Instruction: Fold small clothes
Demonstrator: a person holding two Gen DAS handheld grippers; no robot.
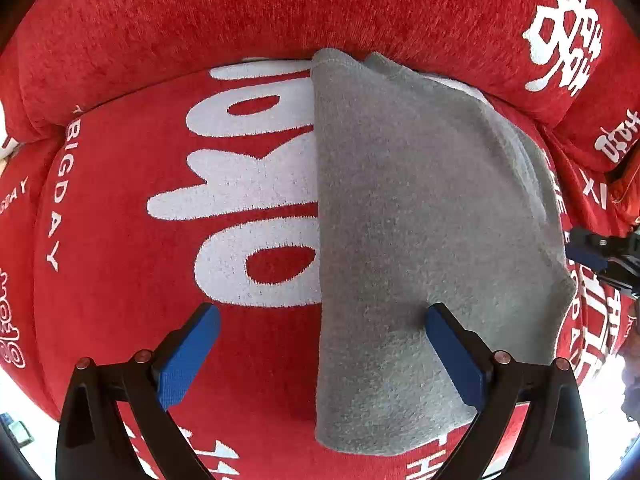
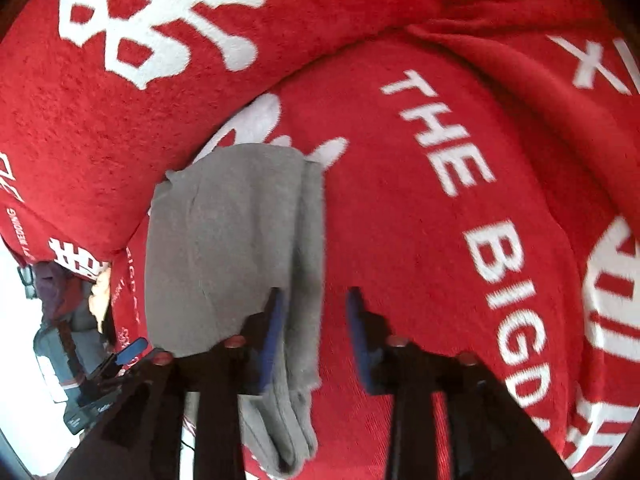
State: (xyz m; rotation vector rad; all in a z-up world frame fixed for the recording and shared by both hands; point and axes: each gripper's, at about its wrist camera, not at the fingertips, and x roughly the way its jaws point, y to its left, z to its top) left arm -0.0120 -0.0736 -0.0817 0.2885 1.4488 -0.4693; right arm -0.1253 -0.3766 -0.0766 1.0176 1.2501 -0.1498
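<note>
A grey fleece garment [image 1: 420, 220] lies folded lengthwise on a red sofa seat with white lettering. My left gripper [image 1: 324, 316] is open over the garment's left folded edge, its right finger [image 1: 452, 356] resting on the cloth and its left finger over the bare seat. In the right wrist view the same grey garment [image 2: 224, 248] shows stacked layers along its right edge. My right gripper [image 2: 314, 300] is open, straddling that layered right edge, its left finger over the cloth and its right finger over the red seat.
The red sofa backrest [image 1: 280, 12] rises just behind the garment. The right gripper's tip [image 1: 600, 256] shows at the right edge of the left wrist view. The left gripper's blue tip [image 2: 132, 350] and a person's legs [image 2: 68, 320] show at lower left in the right wrist view.
</note>
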